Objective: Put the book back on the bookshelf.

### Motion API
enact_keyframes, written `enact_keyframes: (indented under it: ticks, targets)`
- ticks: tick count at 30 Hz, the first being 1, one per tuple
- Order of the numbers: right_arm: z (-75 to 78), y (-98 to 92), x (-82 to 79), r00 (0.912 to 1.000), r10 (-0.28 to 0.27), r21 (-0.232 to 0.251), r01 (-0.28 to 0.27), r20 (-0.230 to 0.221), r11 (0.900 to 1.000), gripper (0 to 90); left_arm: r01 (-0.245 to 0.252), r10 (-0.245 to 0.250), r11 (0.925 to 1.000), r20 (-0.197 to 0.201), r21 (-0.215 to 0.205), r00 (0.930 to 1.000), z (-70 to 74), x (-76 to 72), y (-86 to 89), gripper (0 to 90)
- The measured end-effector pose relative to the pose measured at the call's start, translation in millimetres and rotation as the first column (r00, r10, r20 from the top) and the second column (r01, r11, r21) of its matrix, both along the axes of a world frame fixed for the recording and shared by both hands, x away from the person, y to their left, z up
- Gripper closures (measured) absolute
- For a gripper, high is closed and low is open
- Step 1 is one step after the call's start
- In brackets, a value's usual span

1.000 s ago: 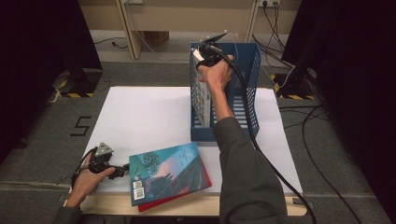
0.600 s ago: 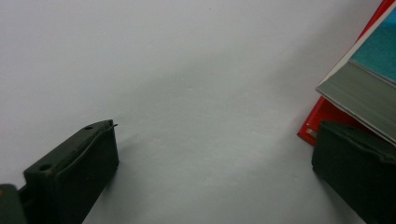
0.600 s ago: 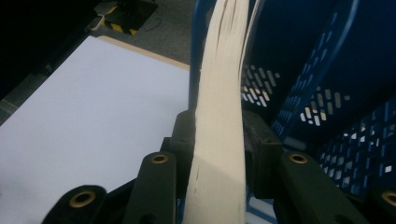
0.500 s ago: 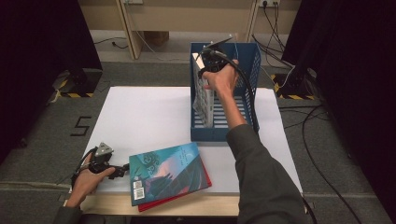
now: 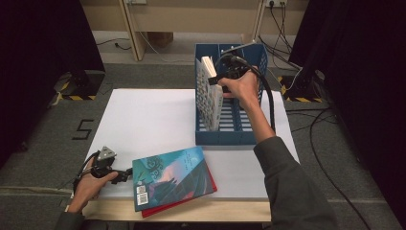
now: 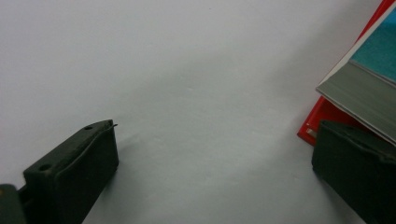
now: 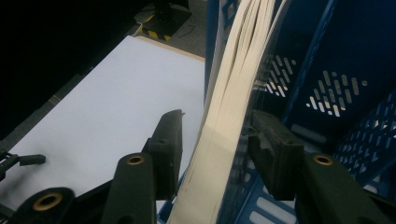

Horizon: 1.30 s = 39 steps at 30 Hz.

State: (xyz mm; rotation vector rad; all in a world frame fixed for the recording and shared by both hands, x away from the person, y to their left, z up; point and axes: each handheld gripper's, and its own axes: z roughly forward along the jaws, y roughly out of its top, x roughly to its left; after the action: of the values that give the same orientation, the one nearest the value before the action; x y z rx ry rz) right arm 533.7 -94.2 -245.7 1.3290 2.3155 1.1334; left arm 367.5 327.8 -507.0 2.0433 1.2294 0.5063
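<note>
The right gripper point(image 7: 215, 140) has just been opening around the upright book point(image 5: 210, 93) – now leaning on the blue crate's point(image 5: 230, 136) wall and needing no grip – while the left gripper point(image 6: 215, 158) rests open beside the stacked books point(image 5: 170, 179).

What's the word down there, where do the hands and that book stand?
Right gripper: jaws just been opening, astride the upright book, pads off it. Book stands in the blue crate, leaning on its left wall. Left gripper open, resting beside the teal book. Nothing blocking.

Pale book point(image 5: 209, 91) — upright in crate point(image 5: 239, 132)
</note>
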Motion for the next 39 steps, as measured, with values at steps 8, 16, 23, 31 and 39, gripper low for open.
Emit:
enact_keyframes:
  ticks: [8, 16, 23, 31, 39]
  targets:
    - [0.2, -11.1, -22.4, 0.9974, 0.069, 0.012, -0.069, 0.020, 0.998, 49.1, 0.000, 0.000, 1.0000, -0.001, -0.001, 1.0000, 0.0, 0.1, 0.0, 0.0]
    - [-11.3, -19.0, -46.9, 0.9835, 0.177, -0.109, -0.172, 0.036, 0.979, 54.4, 0.001, -0.001, 1.0000, -0.003, 0.001, 1.0000, 0.2, 0.0, 0.1, 0.0]
    - [-48.6, -26.2, -52.0, 0.9775, 0.211, -0.130, -0.209, 0.003, 0.969, 67.5, 0.000, 0.000, 1.0000, -0.004, 0.000, 1.0000, 0.2, 0.0, 0.0, 0.0]
    - [-76.1, -27.3, -49.3, 0.9726, 0.233, -0.156, -0.230, 0.000, 0.961, 74.8, 0.000, 0.000, 1.0000, -0.003, 0.001, 1.0000, 0.3, 0.0, 0.0, 0.0]
    - [-88.5, -23.2, -48.0, 0.9751, 0.222, -0.127, -0.218, 0.013, 0.968, 74.8, -0.001, 0.001, 1.0000, -0.004, -0.001, 1.0000, 0.2, -0.1, 0.0, 0.0]
